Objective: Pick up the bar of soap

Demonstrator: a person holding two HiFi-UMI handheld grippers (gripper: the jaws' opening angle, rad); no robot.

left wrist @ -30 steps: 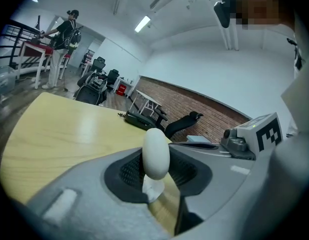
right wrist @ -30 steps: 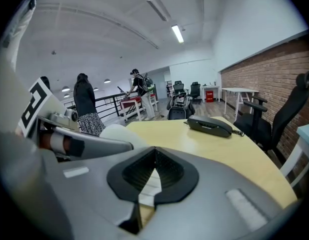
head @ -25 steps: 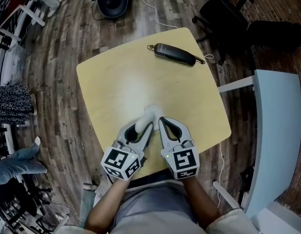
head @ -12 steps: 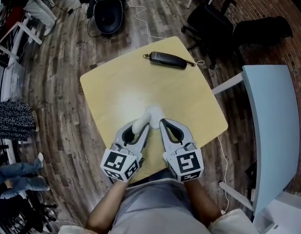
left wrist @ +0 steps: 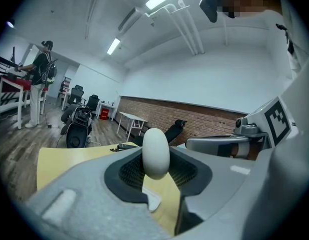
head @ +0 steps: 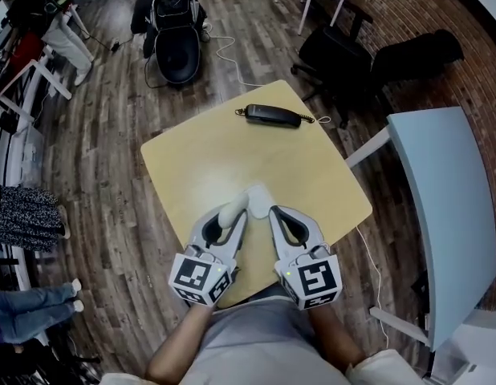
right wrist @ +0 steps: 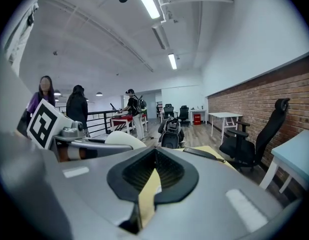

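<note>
Two tongs: left tongs [left wrist: 156, 170] clamp the soap bar [left wrist: 155, 149]; right tongs [right wrist: 154, 154] closed, empty.

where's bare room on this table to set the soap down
Bare: middle of the table, between the far phone and the grippers, and its left and right corners. Crowded: near edge, where left gripper with bar of soap, right gripper and a white item cluster.

A phone [head: 274, 116] lies on the table [head: 184, 163], well ahead of the left gripper [head: 234, 212]. A chair [head: 332, 54] stands farther ahead-right, a bag [head: 174, 30] ahead-left.
</note>
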